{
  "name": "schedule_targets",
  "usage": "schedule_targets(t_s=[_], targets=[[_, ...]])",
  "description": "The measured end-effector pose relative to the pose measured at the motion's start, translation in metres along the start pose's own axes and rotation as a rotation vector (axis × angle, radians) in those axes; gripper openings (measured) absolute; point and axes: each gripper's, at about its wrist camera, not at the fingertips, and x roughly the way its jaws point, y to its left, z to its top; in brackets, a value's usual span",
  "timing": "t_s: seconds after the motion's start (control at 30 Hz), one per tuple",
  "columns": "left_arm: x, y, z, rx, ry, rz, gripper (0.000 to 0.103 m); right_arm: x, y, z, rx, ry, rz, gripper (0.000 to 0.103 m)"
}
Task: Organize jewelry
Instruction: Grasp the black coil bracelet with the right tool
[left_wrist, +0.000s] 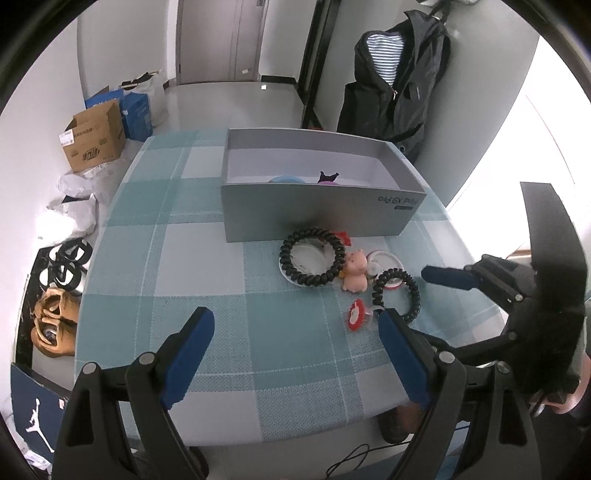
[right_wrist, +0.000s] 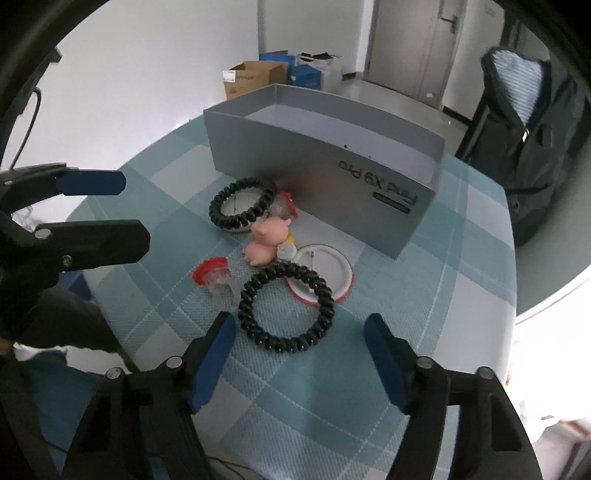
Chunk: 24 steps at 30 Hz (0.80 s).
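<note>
Pale room, checked teal cloth over the tabletop, grey box sitting mid-frame in the left wrist view. Inside it, a blue piece and a dark purple one peek over the wall, so a start looks made. Plenty left outside: two black coil bands, a pink pig charm, red-trimmed clips, round discs. Right gripper in the lower frame stands released, empty, the near band just beyond its tips. Left gripper hangs wide and empty too.
</note>
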Motion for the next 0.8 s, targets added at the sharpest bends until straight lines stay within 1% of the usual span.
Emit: schedule_targets(t_s=[0.03, 0.13, 0.17, 0.37, 0.6, 0.8], targets=[[0.001, 0.001, 0.0, 0.0, 0.003, 0.006, 0.088, 0.0, 0.001, 0.002, -0.002, 0.002, 0.0, 0.068], [0.004, 0.006, 0.0, -0.018, 0.017, -0.003, 0.088, 0.002, 0.0, 0.004, 0.007, 0.007, 0.016, 0.059], [0.004, 0.007, -0.001, -0.019, 0.021, 0.0, 0.088, 0.002, 0.0, 0.005, 0.014, 0.009, 0.031, 0.053], [0.007, 0.007, 0.0, -0.012, 0.033, 0.002, 0.088, 0.002, -0.002, 0.006, 0.02, 0.01, 0.042, 0.045], [0.012, 0.001, 0.0, -0.006, 0.051, -0.002, 0.088, -0.006, -0.007, 0.006, 0.05, -0.005, 0.076, 0.043], [0.024, -0.005, 0.004, -0.027, 0.097, -0.033, 0.088, -0.018, -0.02, 0.002, 0.095, -0.021, 0.109, 0.043]])
